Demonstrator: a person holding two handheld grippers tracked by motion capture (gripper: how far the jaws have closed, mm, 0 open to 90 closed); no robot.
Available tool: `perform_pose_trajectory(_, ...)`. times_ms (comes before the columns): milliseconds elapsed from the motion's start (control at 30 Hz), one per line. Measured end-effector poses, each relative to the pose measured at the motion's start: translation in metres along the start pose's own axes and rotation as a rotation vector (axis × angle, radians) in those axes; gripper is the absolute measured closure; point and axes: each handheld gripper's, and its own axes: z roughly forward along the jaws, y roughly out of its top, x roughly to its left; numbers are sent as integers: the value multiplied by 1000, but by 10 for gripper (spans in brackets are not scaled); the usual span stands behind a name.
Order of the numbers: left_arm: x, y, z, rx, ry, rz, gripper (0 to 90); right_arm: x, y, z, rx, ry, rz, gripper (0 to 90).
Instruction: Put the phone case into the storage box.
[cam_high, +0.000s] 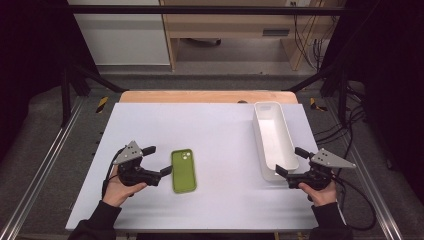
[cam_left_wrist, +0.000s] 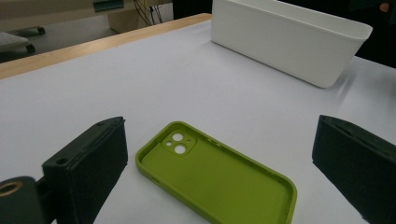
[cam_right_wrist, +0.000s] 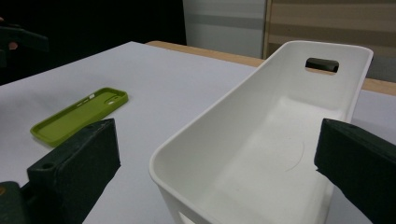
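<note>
Green silicone, a phone case (cam_high: 183, 170) lies flat and hollow side up on the white table (cam_high: 210, 130), just beside the left gripper (cam_high: 159, 160), whose jaws gape wide around nothing; the right gripper (cam_high: 291, 161) waits equally wide at the near end of the empty white bin (cam_high: 273, 138). I judge the work barely begun; the case is ungrasped, and the lift and the drop into the bin remain.

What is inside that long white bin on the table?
Nothing: the white bin shows a bare floor and walls, with a handle slot in the far end. Its nearest inner corner is hidden by its own rim. The green phone case lies outside, on the table.
</note>
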Motion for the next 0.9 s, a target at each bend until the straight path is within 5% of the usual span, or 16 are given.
perform_pose_trajectory(533, -22, 22, 31, 57, -58, 39, 37, 1, 0, 2, 11, 7, 2, 6)
perform_pose_trajectory(900, -35, 27, 54, 116, -59, 50, 113, 1, 0, 2, 14, 8, -3, 6)
